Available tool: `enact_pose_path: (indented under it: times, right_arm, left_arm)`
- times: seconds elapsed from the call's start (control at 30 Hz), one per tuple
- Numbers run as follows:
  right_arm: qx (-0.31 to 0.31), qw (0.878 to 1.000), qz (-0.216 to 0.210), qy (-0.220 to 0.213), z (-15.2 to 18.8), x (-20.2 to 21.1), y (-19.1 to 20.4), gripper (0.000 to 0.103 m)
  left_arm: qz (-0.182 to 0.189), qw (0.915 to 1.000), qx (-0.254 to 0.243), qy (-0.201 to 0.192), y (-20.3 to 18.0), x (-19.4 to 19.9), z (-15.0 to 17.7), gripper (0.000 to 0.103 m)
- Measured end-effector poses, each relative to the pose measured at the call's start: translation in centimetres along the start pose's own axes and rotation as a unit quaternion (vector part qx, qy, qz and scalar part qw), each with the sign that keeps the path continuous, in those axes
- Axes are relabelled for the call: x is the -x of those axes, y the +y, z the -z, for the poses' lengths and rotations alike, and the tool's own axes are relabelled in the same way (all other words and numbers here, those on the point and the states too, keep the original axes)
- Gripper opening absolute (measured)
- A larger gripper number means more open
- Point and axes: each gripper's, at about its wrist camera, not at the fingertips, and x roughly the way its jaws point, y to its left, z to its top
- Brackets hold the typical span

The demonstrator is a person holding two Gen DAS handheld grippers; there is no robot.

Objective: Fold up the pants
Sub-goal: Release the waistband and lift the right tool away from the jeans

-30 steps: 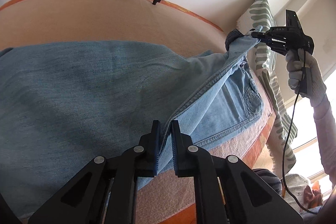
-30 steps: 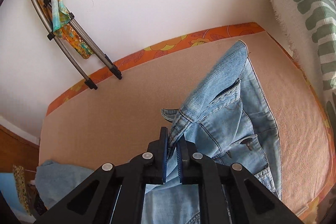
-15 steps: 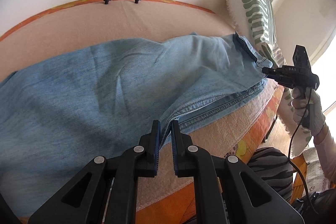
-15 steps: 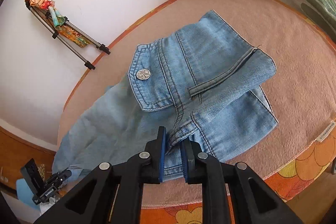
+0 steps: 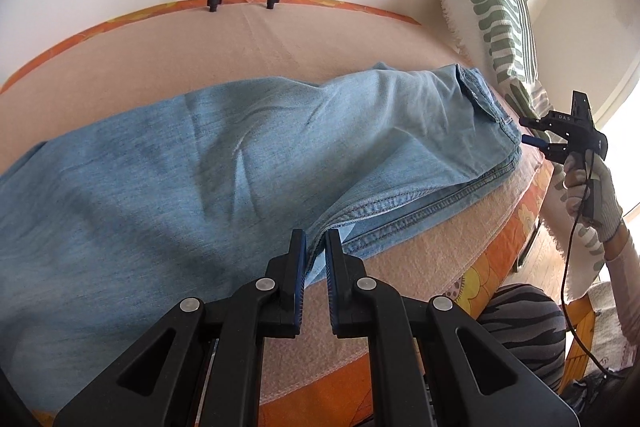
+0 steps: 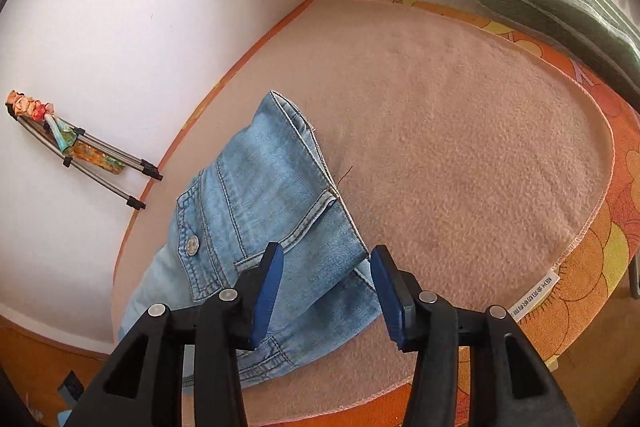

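Left claw (image 5: 315, 269) is closed on the side seam of the jeans (image 5: 240, 163), which lie folded lengthwise on the pink blanket (image 6: 460, 155) of the bed. Right claw (image 6: 326, 291) has just been opening; its jaws stand apart over the waistband, not pressing it. Farther back a green-striped pillow (image 5: 496, 15) leans on the wall.
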Motion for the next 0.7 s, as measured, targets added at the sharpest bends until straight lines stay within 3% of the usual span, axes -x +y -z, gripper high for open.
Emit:
enact_pose_path:
  times: [0.03, 0.1, 0.3, 0.37, 0.43, 0.53, 0.57, 0.6, 0.7]
  right_arm:
    - [0.006, 1.0, 0.002, 0.004, 0.0, -0.5, 0.2, 0.038]
    - [0.011, 1.0, 0.01, 0.019, 0.0, -1.2, 0.7, 0.006]
    - [-0.024, 0.998, -0.065, 0.012, 1.1, 2.7, -0.1, 0.001]
    - [-0.019, 0.999, -0.047, 0.019, 1.6, 2.7, -0.7, 0.001]
    - [-0.01, 0.999, -0.021, 0.042, 2.4, 1.5, -1.3, 0.002]
    - [-0.014, 0.999, 0.002, 0.048, 3.2, 0.4, -2.1, 0.017]
    - [-0.006, 0.999, 0.017, 0.034, 3.2, 0.6, -2.2, 0.042]
    - [-0.001, 0.999, 0.029, 0.015, 3.1, 1.0, -2.4, 0.053]
    - [0.021, 0.999, 0.029, -0.001, 2.0, 1.3, -2.8, 0.053]
  left_arm:
    - [-0.002, 1.0, 0.001, -0.002, 0.0, 0.1, -0.1, 0.008]
    - [-0.008, 0.9999, 0.0, -0.01, 0.0, 0.3, -0.2, 0.007]
    - [-0.025, 0.999, 0.003, -0.036, 0.8, 1.8, -0.9, 0.004]
    - [-0.025, 0.9989, 0.01, -0.038, 1.4, 2.2, -0.9, 0.004]
    - [-0.024, 0.999, 0.015, -0.036, 1.8, 2.3, -0.8, 0.004]
    - [-0.019, 0.999, 0.017, -0.036, 1.7, 2.4, -0.6, 0.004]
    - [-0.017, 0.9991, 0.015, -0.035, 1.6, 2.4, -0.5, 0.004]
    - [-0.017, 0.9991, 0.014, -0.035, 1.5, 2.4, -0.4, 0.004]
    - [-0.014, 0.9992, 0.014, -0.034, 1.4, 2.3, -0.3, 0.004]
